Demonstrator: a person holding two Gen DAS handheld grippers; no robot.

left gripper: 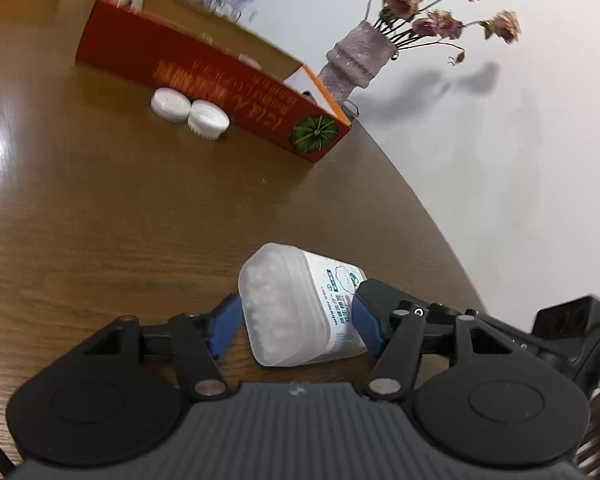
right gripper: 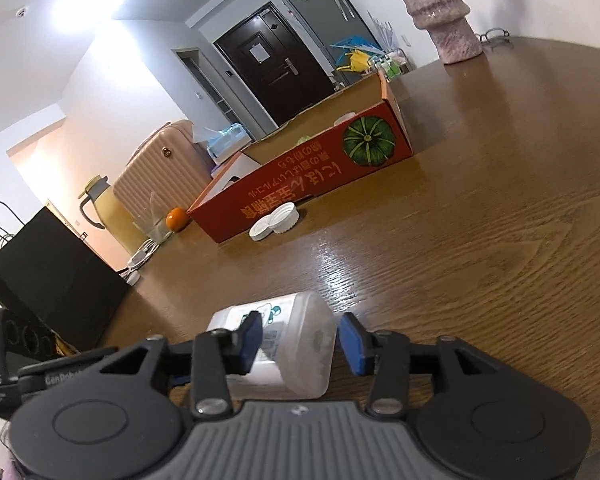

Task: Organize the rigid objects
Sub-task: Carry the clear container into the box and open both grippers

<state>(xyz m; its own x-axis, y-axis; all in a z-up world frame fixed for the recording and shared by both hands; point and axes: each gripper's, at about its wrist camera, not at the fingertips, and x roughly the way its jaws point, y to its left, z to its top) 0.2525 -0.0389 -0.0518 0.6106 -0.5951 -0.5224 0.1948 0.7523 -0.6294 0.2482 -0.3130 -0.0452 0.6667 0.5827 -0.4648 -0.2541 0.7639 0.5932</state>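
- straddling the translucent plastic cotton-swab tub with a white printed label [left gripper: 300, 304], my left gripper [left gripper: 296, 320] has its blue pads on either side of it; the left pad looks to touch the lid end, the right pad sits against the label, so i judge it clamped on the tub, though the hold looks light.
- my right gripper [right gripper: 298, 340] flanks the same tub [right gripper: 284, 344] from the other end; its left pad lies against the label, its right pad stands just clear of the frosted end, so it is narrow but not closed on anything.
- the tub lies on its side on the brown wood-grain round table [left gripper: 100, 208], close in front of both tools, near the table's edge.
- farther out, two white ribbed plastic bottle caps [left gripper: 190, 112] sit touching each other, right against the wall of the long red cardboard box with a green pumpkin print [left gripper: 220, 80].
- the box is open on top; a pale object or two shows inside from the right wrist view, but i cannot tell what.
- beyond the box stands a mauve textured vase of dried pink roses [left gripper: 356, 60].
- my judgement: sorting is early to midway. the tub and both caps remain outside the box, well apart from each other, and presumably all belong in it.
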